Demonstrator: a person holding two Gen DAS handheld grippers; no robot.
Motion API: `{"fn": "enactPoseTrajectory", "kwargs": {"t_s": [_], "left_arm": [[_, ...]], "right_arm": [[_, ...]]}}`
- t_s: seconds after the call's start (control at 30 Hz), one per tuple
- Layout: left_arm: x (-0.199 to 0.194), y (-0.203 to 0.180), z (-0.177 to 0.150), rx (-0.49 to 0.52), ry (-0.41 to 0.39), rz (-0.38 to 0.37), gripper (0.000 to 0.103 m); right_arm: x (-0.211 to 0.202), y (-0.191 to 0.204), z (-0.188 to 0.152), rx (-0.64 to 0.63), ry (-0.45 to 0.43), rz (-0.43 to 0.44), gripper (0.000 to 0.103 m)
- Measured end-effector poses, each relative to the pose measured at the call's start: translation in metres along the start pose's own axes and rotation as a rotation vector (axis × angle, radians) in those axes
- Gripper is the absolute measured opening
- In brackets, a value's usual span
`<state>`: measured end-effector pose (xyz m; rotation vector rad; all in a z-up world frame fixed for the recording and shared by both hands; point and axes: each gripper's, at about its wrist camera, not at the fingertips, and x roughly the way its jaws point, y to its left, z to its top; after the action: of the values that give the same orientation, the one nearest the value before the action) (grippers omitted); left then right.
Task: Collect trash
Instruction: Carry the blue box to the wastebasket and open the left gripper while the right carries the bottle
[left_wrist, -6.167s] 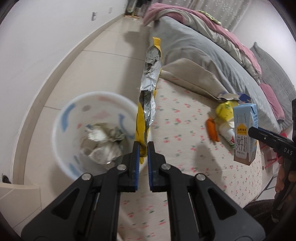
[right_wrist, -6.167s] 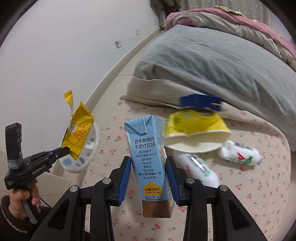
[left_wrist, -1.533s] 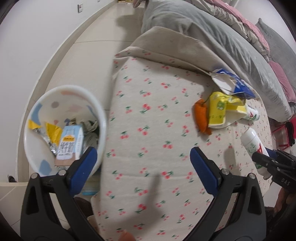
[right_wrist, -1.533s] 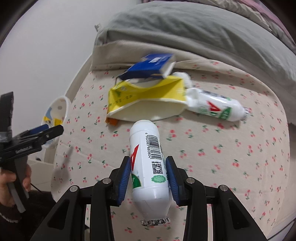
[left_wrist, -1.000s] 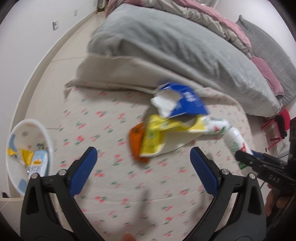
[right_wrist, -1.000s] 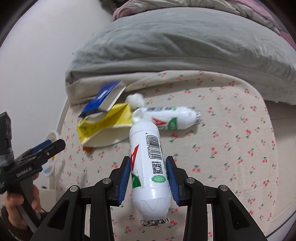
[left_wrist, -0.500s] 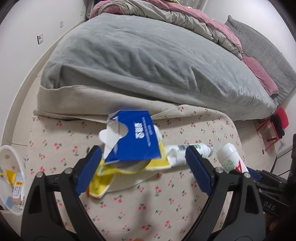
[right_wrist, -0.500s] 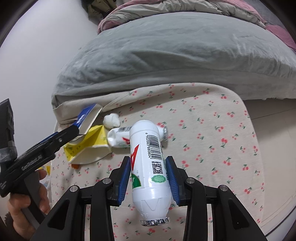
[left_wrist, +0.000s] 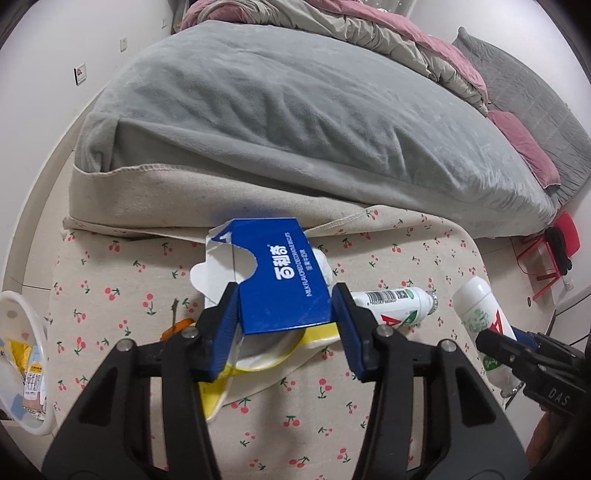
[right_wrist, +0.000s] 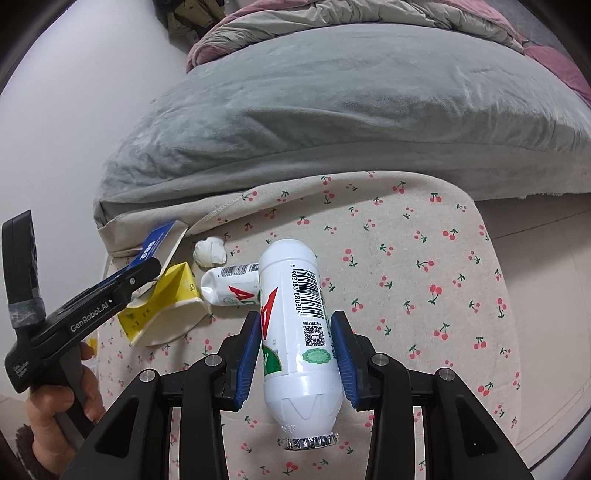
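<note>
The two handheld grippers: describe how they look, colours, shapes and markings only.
The left gripper and the right gripper are alike: black plastic, angular fingers with silver screws and blue pads. Seen side-on, the left has a pistol handle, white "GenRobot.AI" lettering and grey tape round its rear block. A dark fuzzy cuff shows at the wrist.

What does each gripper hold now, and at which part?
Right gripper holds the white bottle by its body. Left gripper has just closed on the blue carton's two side edges.

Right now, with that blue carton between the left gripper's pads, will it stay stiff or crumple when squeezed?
The torn blue carton looks like thin, opened, empty cardboard, so it will probably flatten or buckle rather than resist. It is likely very light, so a gentle pinch should lift it. The left gripper has just been closing around its flat sides, which may bow inward.
</note>
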<state>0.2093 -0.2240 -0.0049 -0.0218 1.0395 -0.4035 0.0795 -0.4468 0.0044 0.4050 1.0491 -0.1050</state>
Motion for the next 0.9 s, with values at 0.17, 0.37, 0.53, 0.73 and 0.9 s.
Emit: {"fn": "enactPoseTrajectory", "kwargs": {"t_s": [0.17, 0.37, 0.53, 0.73, 0.9], "left_arm": [[-0.016, 0.006, -0.001, -0.013, -0.026, -0.037, 0.052], [-0.039, 0.017, -0.005, -0.021, -0.058, -0.078, 0.052], [-0.053, 0.033, -0.010, -0.030, -0.079, -0.080, 0.052], [-0.063, 0.058, -0.018, -0.040, -0.089, -0.051, 0.052], [-0.069, 0.081, -0.026, -0.059, -0.089, -0.024, 0.052]], "right_arm": [[-0.006, 0.004, 0.001, 0.004, -0.018, 0.011, 0.039], [-0.013, 0.015, 0.002, 0.001, -0.039, 0.033, 0.039], [-0.016, 0.032, 0.002, -0.018, -0.049, 0.052, 0.039], [-0.014, 0.054, 0.000, -0.050, -0.044, 0.064, 0.039], [-0.010, 0.073, -0.001, -0.083, -0.042, 0.071, 0.039]]}}
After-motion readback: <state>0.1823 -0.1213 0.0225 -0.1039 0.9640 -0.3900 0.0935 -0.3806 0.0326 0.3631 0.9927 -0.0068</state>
